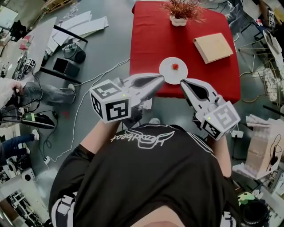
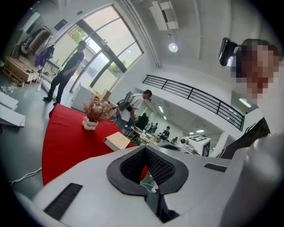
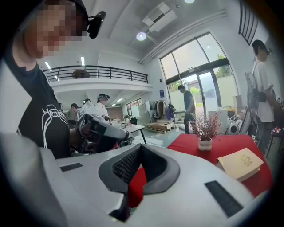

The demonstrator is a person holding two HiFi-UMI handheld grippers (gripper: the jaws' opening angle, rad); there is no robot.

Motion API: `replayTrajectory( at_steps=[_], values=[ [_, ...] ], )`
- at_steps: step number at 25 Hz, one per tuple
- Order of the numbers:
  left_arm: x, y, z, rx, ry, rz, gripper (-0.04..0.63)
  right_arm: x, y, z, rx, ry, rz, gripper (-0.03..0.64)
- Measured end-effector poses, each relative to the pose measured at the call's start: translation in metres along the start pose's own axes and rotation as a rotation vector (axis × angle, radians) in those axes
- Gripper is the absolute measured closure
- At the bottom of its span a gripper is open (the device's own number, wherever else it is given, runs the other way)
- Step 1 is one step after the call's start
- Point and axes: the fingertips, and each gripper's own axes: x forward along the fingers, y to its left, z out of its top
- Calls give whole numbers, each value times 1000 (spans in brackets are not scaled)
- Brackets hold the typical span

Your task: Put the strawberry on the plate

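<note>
Strawberry [image 1: 175,66] on white plate [image 1: 166,73], near edge of red desk [image 1: 151,40].
Left hand-held gripper [image 1: 160,79] and right hand-held gripper [image 1: 183,83] both closed, empty, tips by the plate's near rim.

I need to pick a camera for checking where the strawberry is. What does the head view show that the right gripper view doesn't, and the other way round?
Only the head view: the white plate with the strawberry on it, near the table's front edge. Only the right gripper view: a close look at the right gripper, jaws shut with nothing between them, plus the balcony railing and tall windows. Both: the red table, the potted plant and the tan book.
</note>
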Motion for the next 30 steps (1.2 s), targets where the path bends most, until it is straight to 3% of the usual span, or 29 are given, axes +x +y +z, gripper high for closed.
replayTrajectory(
  at_steps=[8,30],
  values=[
    [0,-35,-6,28,-12,23,588,-31,14,1,20,-27,-1,609],
    [-24,-165,-87,36,-59,71,588,-141,107,-27,47,-81,72,609]
  ],
)
